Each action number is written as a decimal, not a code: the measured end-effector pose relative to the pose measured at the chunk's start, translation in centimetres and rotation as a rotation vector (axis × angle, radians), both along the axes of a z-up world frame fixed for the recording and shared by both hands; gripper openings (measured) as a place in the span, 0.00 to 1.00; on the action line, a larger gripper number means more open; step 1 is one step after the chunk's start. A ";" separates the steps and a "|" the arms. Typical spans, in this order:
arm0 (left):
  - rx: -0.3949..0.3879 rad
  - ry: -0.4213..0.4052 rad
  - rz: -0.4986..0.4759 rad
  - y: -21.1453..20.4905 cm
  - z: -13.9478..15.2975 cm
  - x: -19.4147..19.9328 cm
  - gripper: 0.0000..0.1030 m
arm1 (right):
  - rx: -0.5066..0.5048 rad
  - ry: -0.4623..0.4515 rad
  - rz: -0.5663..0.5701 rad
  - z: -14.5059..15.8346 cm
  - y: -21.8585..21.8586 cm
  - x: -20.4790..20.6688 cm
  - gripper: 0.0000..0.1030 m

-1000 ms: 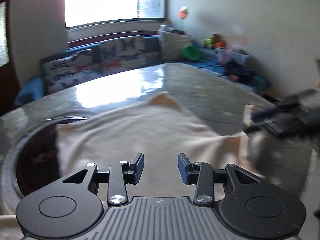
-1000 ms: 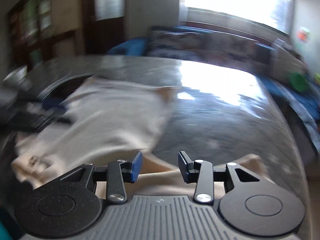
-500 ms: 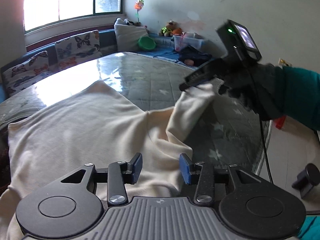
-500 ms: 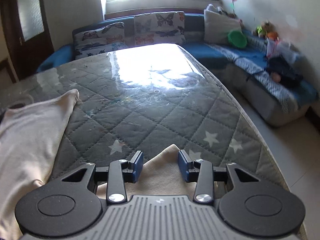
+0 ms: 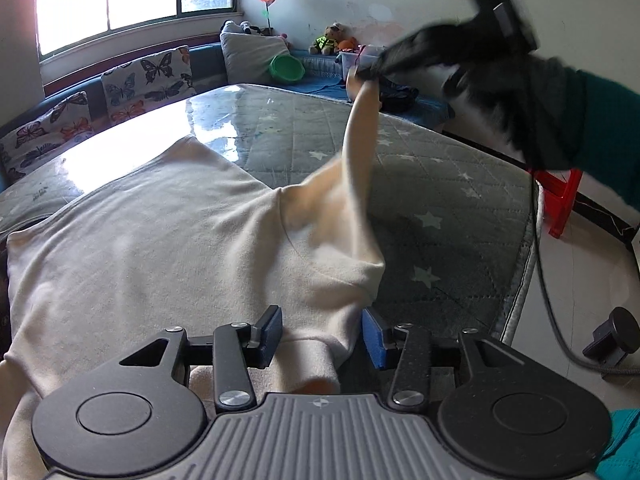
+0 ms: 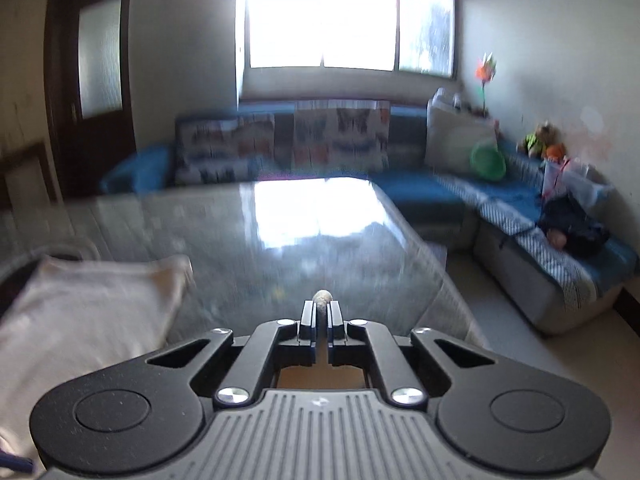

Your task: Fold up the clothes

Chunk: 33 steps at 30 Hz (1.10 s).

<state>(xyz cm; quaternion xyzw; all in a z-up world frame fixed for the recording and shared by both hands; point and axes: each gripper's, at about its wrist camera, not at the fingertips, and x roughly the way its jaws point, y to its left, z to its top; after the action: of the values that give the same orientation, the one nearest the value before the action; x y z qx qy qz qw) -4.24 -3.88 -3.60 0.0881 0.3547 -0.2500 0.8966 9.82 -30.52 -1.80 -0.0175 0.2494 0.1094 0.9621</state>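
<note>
A cream long-sleeved top [image 5: 160,232] lies spread on a grey quilted mattress [image 5: 460,200]. My left gripper [image 5: 320,334] is open, low over the top's near edge, with a fold of the cloth between its fingers. My right gripper [image 6: 320,312] is shut on the end of the top's sleeve [image 5: 360,120] and holds it up above the mattress, as the left wrist view shows [image 5: 368,72]. A nub of cream cloth [image 6: 322,297] sticks out past its fingertips. The rest of the top shows at the lower left of the right wrist view [image 6: 80,312].
A blue corner sofa [image 6: 440,188] with butterfly cushions [image 5: 148,76] runs behind and to the right of the mattress. A green bowl [image 5: 286,68], toys and a dark bundle [image 6: 572,232] lie on it. A red stool [image 5: 560,200] and a black cable [image 5: 552,300] are on the floor at right.
My right gripper has shut on the sleeve end and lifted it up and away from the mattress, pulling the sleeve taut. My left gripper has stayed open over the top's near edge.
</note>
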 end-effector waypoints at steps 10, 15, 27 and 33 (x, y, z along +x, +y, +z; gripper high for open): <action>0.027 -0.008 -0.040 -0.2 0.0 -0.3 0.51 | -0.047 0.169 -0.267 -5.0 -8.7 -3.0 0.08; 0.039 -0.010 -0.072 -0.3 0.6 -0.4 0.51 | -0.024 0.155 -0.253 -4.8 -8.8 -4.2 0.11; -0.014 -0.009 -0.092 -3.0 0.8 1.7 0.51 | 0.010 0.188 -0.040 -5.8 -2.9 -0.5 0.31; -0.029 0.008 -0.083 -2.6 0.4 0.9 0.53 | -0.046 0.201 -0.029 -6.5 -2.2 -0.2 0.35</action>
<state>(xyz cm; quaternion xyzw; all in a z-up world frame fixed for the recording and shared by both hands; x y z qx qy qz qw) -3.32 -6.45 -3.20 0.0888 0.3508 -0.2924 0.8852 9.64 -32.74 -8.29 -0.0251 0.3472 0.0911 0.9330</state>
